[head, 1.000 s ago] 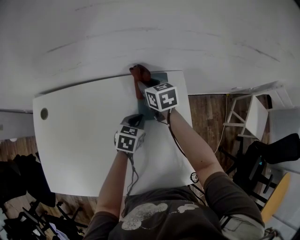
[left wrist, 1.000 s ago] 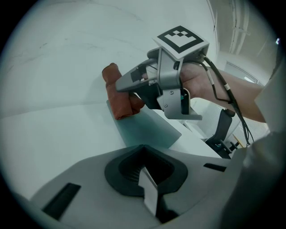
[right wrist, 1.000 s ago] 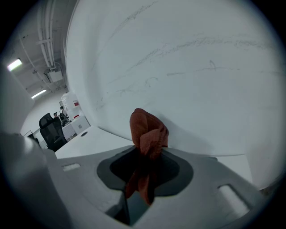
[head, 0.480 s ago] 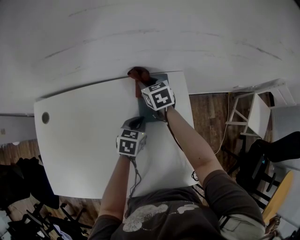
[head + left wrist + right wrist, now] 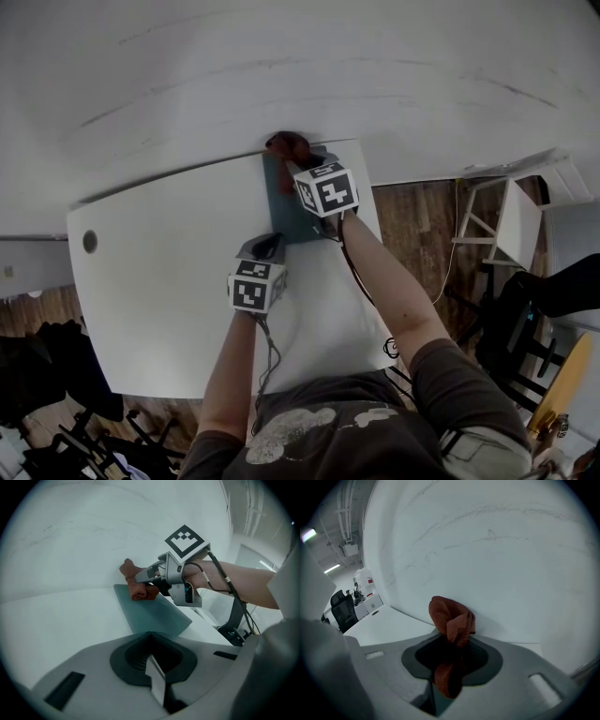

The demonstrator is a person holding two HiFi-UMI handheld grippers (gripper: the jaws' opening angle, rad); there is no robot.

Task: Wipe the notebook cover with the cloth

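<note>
**Right gripper clamped on cloth at the notebook's far-left corner**

**1. Notebook.** The teal notebook (image 5: 286,214) lies flat on the white table (image 5: 159,281). Its far edge is close to the white wall (image 5: 281,66). The head view shows only part of the cover, since the right gripper's marker cube (image 5: 325,187) overlaps it. The left gripper view shows the cover (image 5: 152,613) as one plain, smooth surface.

**2. Right gripper.** The right gripper (image 5: 292,167) sits over the notebook's far-left corner.
- Its jaws are clamped on the reddish-brown cloth (image 5: 286,145).
- In the right gripper view, the cloth (image 5: 452,616) runs down between the jaws (image 5: 450,651) and bunches out beyond them, towards the wall (image 5: 497,550). The notebook is out of sight in this view.
- The left gripper view gives the side aspect. The cloth (image 5: 136,587) rests on the notebook's far-left corner, and the right gripper (image 5: 143,577) slopes down to it.

**3. Left gripper.** The left gripper (image 5: 269,246) is at the notebook's near-left corner, with its marker cube (image 5: 255,284) on the side away from the notebook.
- Its own view shows the jaws (image 5: 150,637) together, with nothing between them.
- In that view the notebook's near edge passes behind the gripper body, so contact with the cover cannot be confirmed.
- The head view places the tip at the notebook's corner but does not settle contact either.
</note>
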